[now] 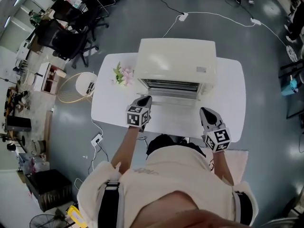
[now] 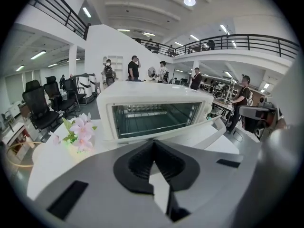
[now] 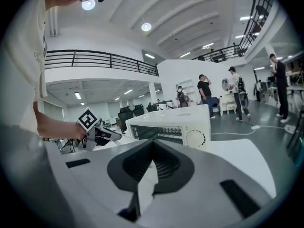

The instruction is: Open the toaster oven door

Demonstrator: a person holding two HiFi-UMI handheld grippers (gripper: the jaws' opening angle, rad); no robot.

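Note:
The white toaster oven (image 1: 176,61) stands at the back of the white table (image 1: 231,82). Its glass door (image 1: 174,101) hangs folded down toward me, and the wire rack inside (image 2: 154,118) shows. In the head view my left gripper (image 1: 144,104) hovers at the door's left front corner. My right gripper (image 1: 208,115) is off the door's right front, near the table edge. The left gripper view has the jaws (image 2: 153,144) closed tip to tip with nothing between them. The right gripper (image 3: 153,144) looks the same, facing the oven (image 3: 176,125) from its dial side.
A small bunch of pink flowers (image 1: 122,74) sits on the table left of the oven. A round wire basket (image 1: 75,87) and office chairs (image 1: 71,37) stand on the floor at left. A white cable (image 1: 216,16) runs behind the table. Several people stand far behind.

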